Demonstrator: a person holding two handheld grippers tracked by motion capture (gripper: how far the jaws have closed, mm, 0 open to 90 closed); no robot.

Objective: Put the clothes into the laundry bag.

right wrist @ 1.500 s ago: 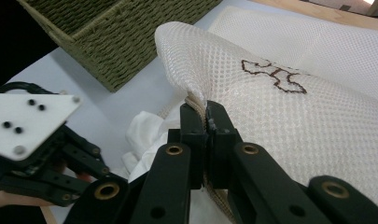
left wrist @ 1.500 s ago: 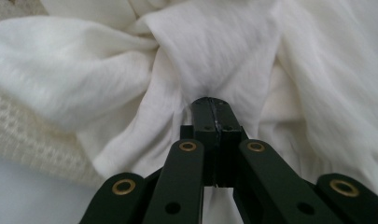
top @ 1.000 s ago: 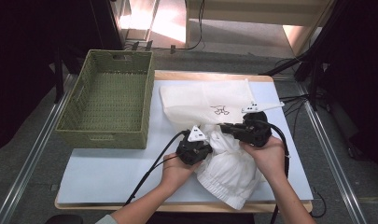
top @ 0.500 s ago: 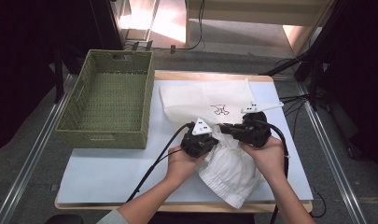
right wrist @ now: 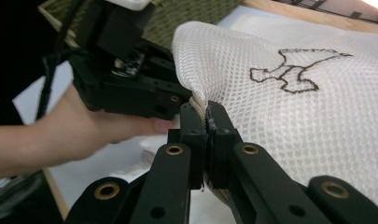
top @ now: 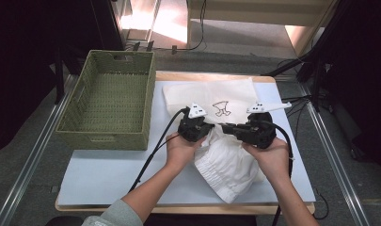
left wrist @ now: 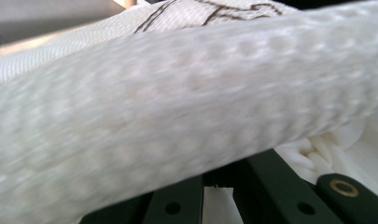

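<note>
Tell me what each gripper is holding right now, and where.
The right gripper is shut on the white mesh bag, pinching its edge. The left gripper's hold cannot be told; mesh covers its jaws.

A white mesh bag (top: 211, 96) with a small brown drawing is lying flat on the table, its near edge lifting up over a crumpled white cloth (top: 228, 165) lying just in front

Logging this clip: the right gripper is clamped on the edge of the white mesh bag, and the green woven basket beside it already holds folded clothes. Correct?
Not quite. The right gripper is shut on the edge of the mesh bag, as the right gripper view shows, but the high view shows the green woven basket empty; the white garment lies on the table.
</note>
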